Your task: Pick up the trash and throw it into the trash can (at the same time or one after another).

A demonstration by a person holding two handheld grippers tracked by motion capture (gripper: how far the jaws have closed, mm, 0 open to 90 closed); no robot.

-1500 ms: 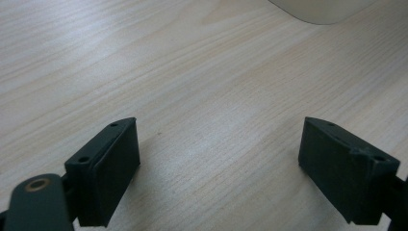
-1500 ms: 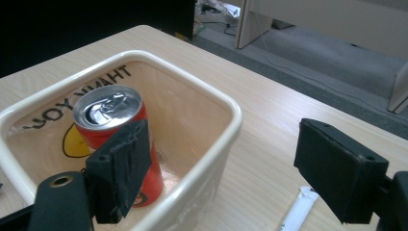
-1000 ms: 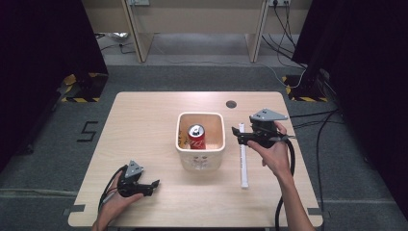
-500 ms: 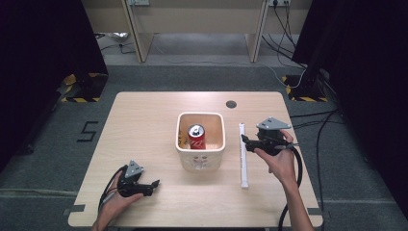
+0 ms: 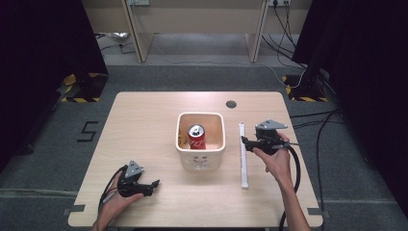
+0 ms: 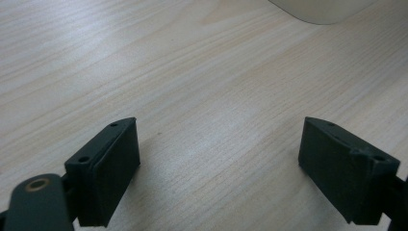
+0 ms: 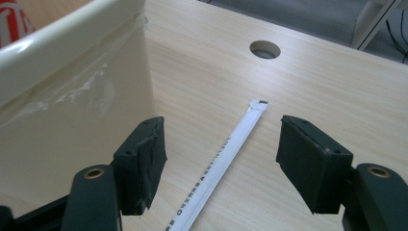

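Note:
A cream square bin stands mid-table with a red soda can upright inside it. A long white paper-wrapped stick lies on the table just right of the bin. My right gripper hovers low over the stick's far half, open. In the right gripper view the stick runs between the two black jaws, with the bin wall at the left and the can's red edge at top left. My left gripper rests open near the front left of the table, over bare wood.
A round cable hole sits in the tabletop behind the bin, also in the right gripper view as a cable hole. Cables trail off the table's right side. Floor marking tape lies beyond the far right corner.
My right gripper has moved back toward the person and down, from beside the bin's far right corner to over the stick. The left gripper has stayed put.

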